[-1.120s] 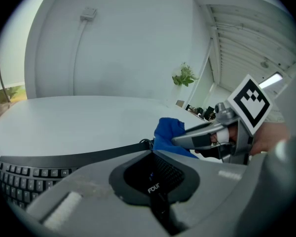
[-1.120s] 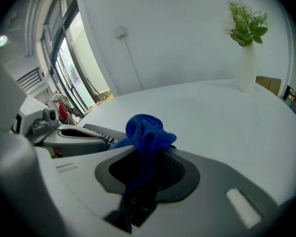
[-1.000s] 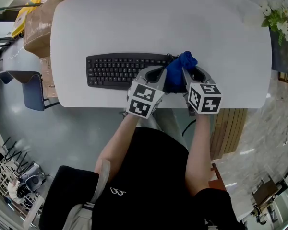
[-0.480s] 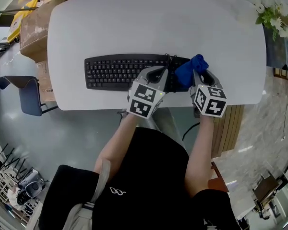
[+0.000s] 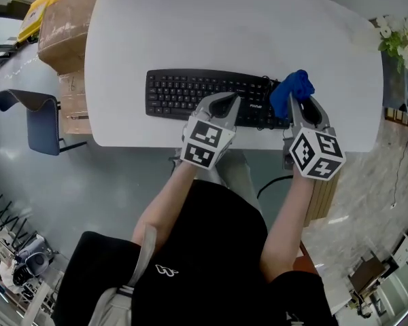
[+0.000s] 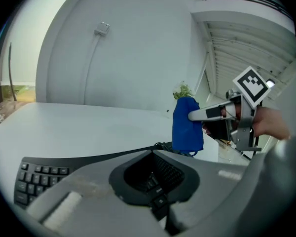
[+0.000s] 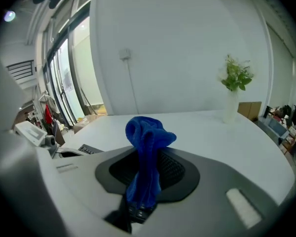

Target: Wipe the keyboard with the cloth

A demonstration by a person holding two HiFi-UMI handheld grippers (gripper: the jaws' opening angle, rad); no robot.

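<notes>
Since a second ago the right gripper [image 5: 298, 102] has carried the cloth [image 5: 291, 92] off to the right. Then it was close beside the left gripper [image 5: 219, 104], over the right part of the keyboard [image 5: 190, 90]; now the two tools are well apart and the cloth is at the keyboard's right end. The left gripper has kept its place at the keyboard's near edge.

The right gripper's jaws are clamped on the blue cloth [image 7: 147, 147], which stands up bunched from between them, beyond their tips. Whether it touches the keys cannot be told.

The left gripper [image 6: 154, 157] has its jaws closed together with nothing between them. The keyboard [image 6: 39, 177] lies under it and to its left. To its right the cloth [image 6: 187, 125] hangs from the other gripper [image 6: 207, 114], with the white table [image 5: 224, 26] stretching ahead of both
</notes>
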